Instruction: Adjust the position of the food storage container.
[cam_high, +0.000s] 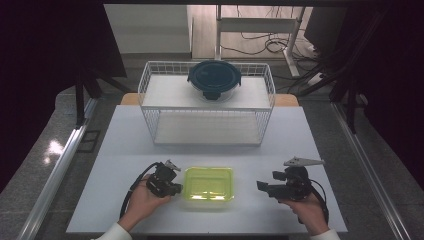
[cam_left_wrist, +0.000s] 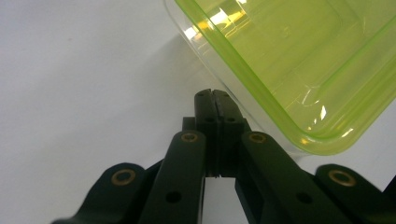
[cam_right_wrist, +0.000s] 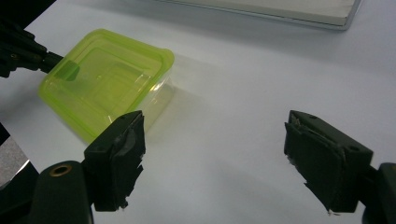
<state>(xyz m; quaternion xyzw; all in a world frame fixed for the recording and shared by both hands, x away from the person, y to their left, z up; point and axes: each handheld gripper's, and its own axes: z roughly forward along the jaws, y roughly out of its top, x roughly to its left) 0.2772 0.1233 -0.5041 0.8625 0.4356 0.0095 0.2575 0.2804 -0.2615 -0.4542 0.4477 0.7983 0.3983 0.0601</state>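
Observation:
A yellow-green translucent container (cam_high: 209, 183) with its lid on sits near the table's front edge. My left gripper (cam_high: 177, 189) is just left of it, shut with nothing between its jaws. In the left gripper view the closed tips (cam_left_wrist: 215, 95) lie right beside the container's rim (cam_left_wrist: 289, 56); whether they touch it I cannot tell. My right gripper (cam_high: 261, 186) stands open to the container's right, apart from it. In the right gripper view the gripper (cam_right_wrist: 215, 140) has bare table between its pads, and the container (cam_right_wrist: 105, 77) lies beyond the left pad, with the left gripper (cam_right_wrist: 51, 59) at its far side.
A white wire rack (cam_high: 150, 107) stands at the back of the table. A dark blue round lidded container (cam_high: 214, 78) rests on its top shelf. The rack's lower shelf edge (cam_right_wrist: 280, 9) shows far off in the right gripper view. Bare table lies between rack and container.

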